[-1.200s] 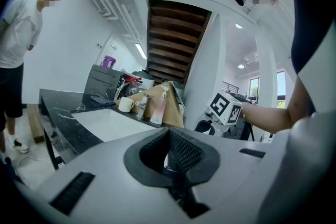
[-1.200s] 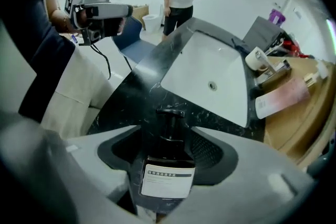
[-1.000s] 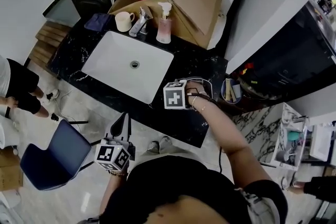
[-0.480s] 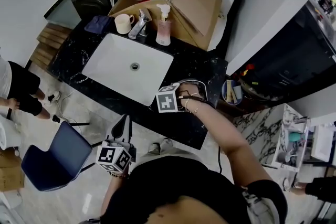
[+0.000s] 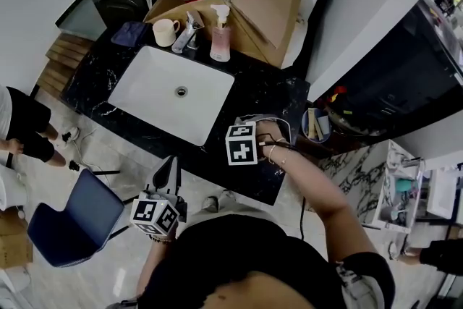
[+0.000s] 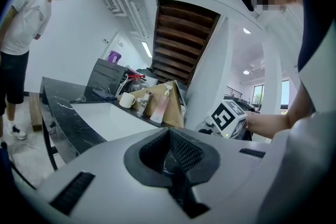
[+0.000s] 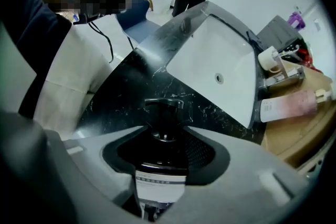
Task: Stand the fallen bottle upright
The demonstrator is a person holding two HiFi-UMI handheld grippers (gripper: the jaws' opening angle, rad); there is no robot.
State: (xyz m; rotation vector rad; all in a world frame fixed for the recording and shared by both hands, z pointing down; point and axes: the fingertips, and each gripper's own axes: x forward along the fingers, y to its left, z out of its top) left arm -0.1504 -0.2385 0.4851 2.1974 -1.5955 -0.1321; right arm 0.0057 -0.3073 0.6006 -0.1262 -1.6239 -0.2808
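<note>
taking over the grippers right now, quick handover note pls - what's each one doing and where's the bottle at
Right gripper: pointing down over the counter, jaws closing around the dark pump bottle, not yet clamped on it.
Left gripper: shut, empty, held low off the counter's front edge, away from the work.
Bottle: lying on its side on the black counter, right of the sink, pump end towards the basin.
Done: the right gripper is lined up on the bottle.
Left: finish the grip, lift and tip the bottle upright, set it on its base, let go.
</note>
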